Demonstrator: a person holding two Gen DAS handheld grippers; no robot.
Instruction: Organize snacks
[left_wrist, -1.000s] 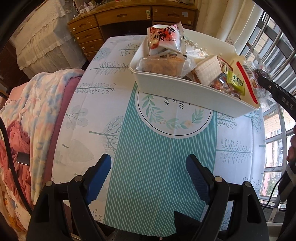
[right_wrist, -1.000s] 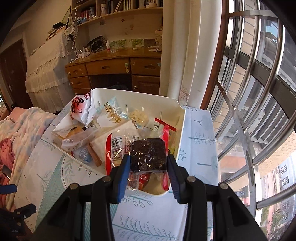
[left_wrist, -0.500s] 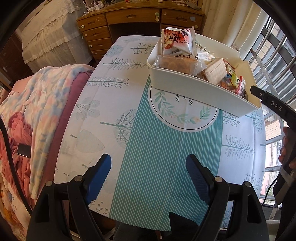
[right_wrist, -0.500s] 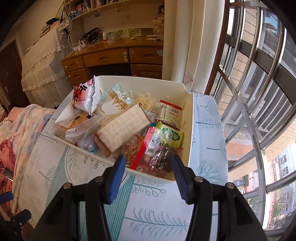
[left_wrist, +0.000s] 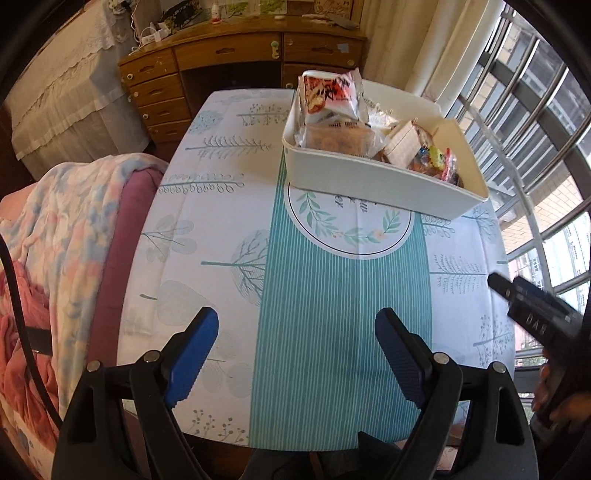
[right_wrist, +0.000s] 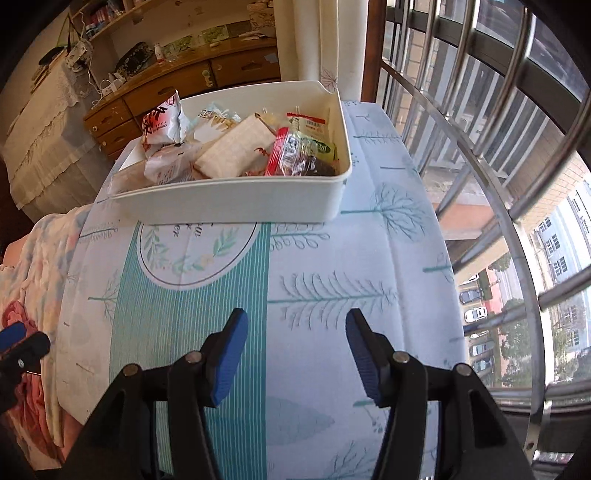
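Sitting at twelve o'clock, one white rectangular plastic bin (right_wrist: 236, 201) holds overlapping snack packets (right_wrist: 236, 149), uncountable; left gripper (left_wrist: 295, 354) and right gripper (right_wrist: 293, 354) both spread, empty.

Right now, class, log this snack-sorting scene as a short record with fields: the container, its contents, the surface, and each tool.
container: white bin, at the far end of the table
contents: packaged snacks, including a red-and-white bag upright at one end and a dark snack at the other
surface: tablecloth with teal stripe and tree print, no loose snacks in view
left tool: jaws opening, nothing between them
right tool: open, empty
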